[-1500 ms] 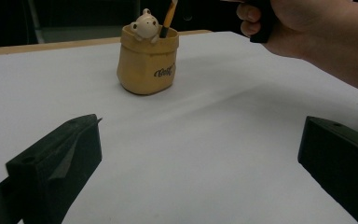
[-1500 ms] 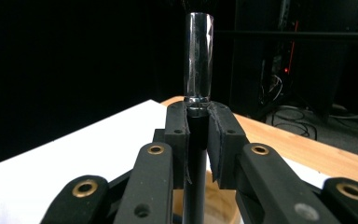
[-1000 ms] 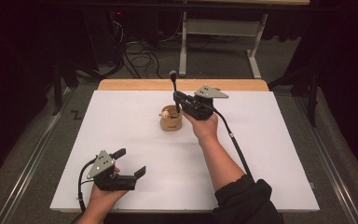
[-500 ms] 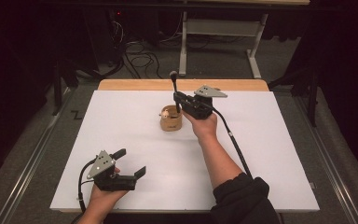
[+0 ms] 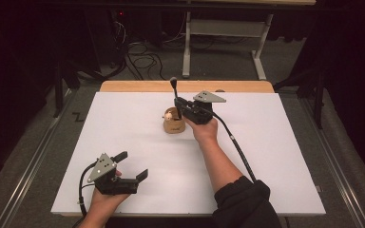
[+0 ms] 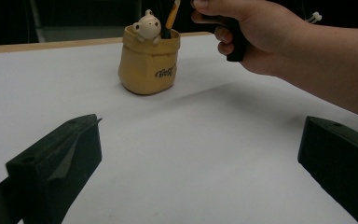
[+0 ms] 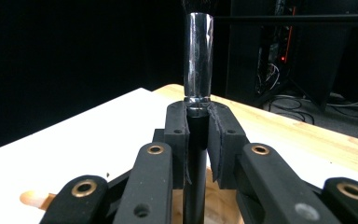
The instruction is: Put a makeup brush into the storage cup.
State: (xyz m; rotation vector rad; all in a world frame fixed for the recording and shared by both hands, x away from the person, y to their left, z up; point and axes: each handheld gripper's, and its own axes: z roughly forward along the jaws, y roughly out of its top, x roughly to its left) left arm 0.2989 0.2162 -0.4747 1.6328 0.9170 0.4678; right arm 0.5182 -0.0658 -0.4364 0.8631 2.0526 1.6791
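Note:
A tan bag-shaped pot [image 5: 173,125] with a small bear figure on its rim stands on the white table top [image 5: 123,123]. My right gripper [image 5: 177,100] hovers just above and behind it, shut on a brush [image 5: 173,87] that stands upright with its dark bristles on top. In the right gripper view the pads [image 7: 176,140] clamp the black handle just under the silver ferrule [image 7: 198,56]. The left gripper [image 5: 132,165] rests open near the front left, holding nothing. From there the pot [image 6: 149,65] stands ahead, with an orange stick [image 6: 172,16] rising from it.
A wooden strip [image 5: 138,86] runs along the table's far edge. Beyond it are a metal stand [image 5: 218,42] and loose cables [image 5: 142,52] on the floor. The right forearm [image 5: 218,161] crosses the table's middle right.

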